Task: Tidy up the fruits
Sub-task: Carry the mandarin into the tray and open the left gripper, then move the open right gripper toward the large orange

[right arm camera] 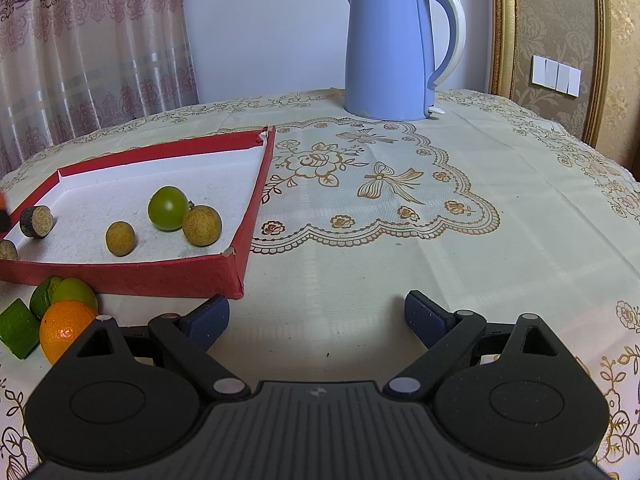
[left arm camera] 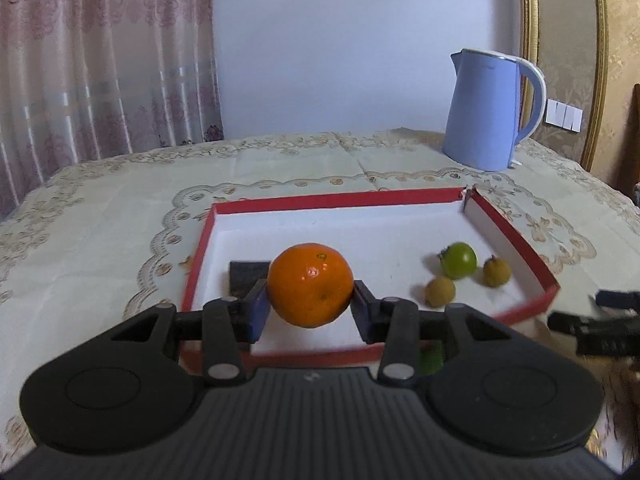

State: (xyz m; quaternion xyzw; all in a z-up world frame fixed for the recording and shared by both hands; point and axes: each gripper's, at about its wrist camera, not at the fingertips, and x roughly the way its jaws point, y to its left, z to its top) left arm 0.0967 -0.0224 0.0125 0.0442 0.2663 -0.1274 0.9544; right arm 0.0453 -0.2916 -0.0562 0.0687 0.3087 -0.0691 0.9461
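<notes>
Left gripper (left arm camera: pixel 311 304): jaws closed onto an orange (left arm camera: pixel 310 285), blue pads pressing its two sides. The orange is held over the near part of the red tray (left arm camera: pixel 516 240), above its white floor.

Red tray is the landmark, sitting on the desk (right arm camera: pixel 400 240) under a cream lace cloth. Inside the tray, toward its right side: a green round fruit (right arm camera: pixel 168 208) with two small tan-brown fruits, one (right arm camera: pixel 202 225) touching it, the other (right arm camera: pixel 120 238) just beside and apart. At the tray's left end, two short dark cylinder pieces with pale cut faces, one (right arm camera: pixel 37 221) upright-tilted against the wall, one (right arm camera: pixel 8 250) partly cut off by the picture's edge.

Outside the tray, just before its near wall: a second orange (right arm camera: pixel 60 332), a green fruit (right arm camera: pixel 74 294), and green cut pieces (right arm camera: pixel 18 334), all bunched together and touching.

Right gripper (right arm camera: pixel 316 320): jaws wide apart, nothing between them, over bare cloth to the right of the tray's near right corner.

Blue kettle (right arm camera: pixel 386 48) stands well beyond the tray, at the desk's far side.
</notes>
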